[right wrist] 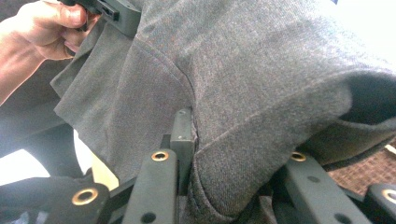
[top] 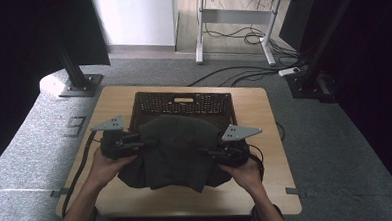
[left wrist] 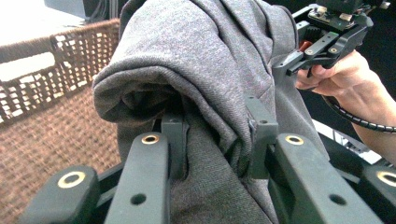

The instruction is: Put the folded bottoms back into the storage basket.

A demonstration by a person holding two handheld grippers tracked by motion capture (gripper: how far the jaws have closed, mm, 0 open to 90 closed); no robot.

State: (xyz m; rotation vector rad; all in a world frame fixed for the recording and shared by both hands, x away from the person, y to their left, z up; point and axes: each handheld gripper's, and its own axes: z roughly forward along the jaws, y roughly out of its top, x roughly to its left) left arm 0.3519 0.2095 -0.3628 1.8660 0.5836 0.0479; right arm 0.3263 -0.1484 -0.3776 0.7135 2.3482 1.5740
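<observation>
A dark grey folded garment (top: 174, 149) hangs between both grippers above the table, its far edge over the near rim of a brown wicker basket (top: 183, 103). My left gripper (top: 146, 141) is shut on the garment's left side; in the left gripper view the cloth (left wrist: 210, 84) bunches between the two black jaws, with my left gripper (left wrist: 215, 135) pinching a fold. My right gripper (top: 206, 151) is shut on the garment's right side; in the right gripper view the grey cloth (right wrist: 252, 93) drapes over the jaws of my right gripper (right wrist: 233, 154). Hands hold both tools.
The wooden table (top: 264, 117) stands on grey carpet. The woven basket wall (left wrist: 42, 70) sits right behind the garment. A black stand base (top: 80, 85) is at the far left, and a desk frame with cables (top: 241, 36) stands beyond the table.
</observation>
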